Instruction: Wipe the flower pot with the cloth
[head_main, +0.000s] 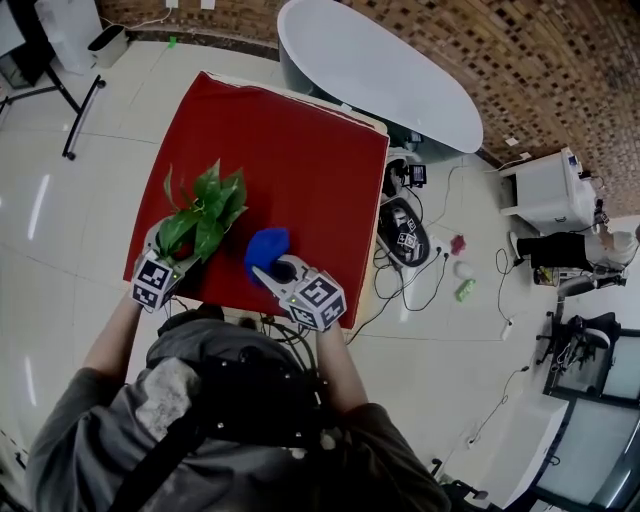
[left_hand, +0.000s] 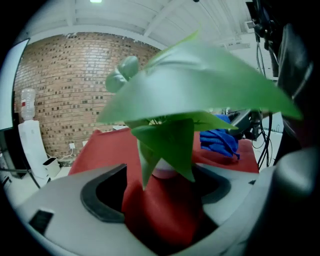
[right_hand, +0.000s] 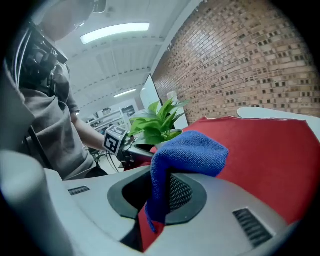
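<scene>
From the head view, a red-covered table (head_main: 300, 150) carries a leafy plant (head_main: 205, 212) near its front left corner, and the leaves hide everything beneath them. The left gripper (head_main: 175, 265) comes in low at the plant's near side, probably to steady it. The right gripper (head_main: 272, 272) is just beside it to the right, with a blue cloth (head_main: 267, 246) bunched at its tip, apart from the plant. In the left gripper view the jaws stand wide apart with red table showing between them. The pale flower pot (left_hand: 161, 173) sits in the gap at the tips, mostly screened by a hanging leaf (left_hand: 172, 145). Red shows on either side of the pot, so the jaws look set around it and not closed on it, though the leaf hides any contact. The cloth lies off to the right, beyond the pot. In the right gripper view the jaws are pinched on a fold of the cloth, the rest draped forward over the right pad as a soft face to wipe with. The plant stands ahead and left, with the left gripper's marker cube (right_hand: 115, 141) beside it, and the cloth is not touching the pot yet, so wiping seems still to begin
</scene>
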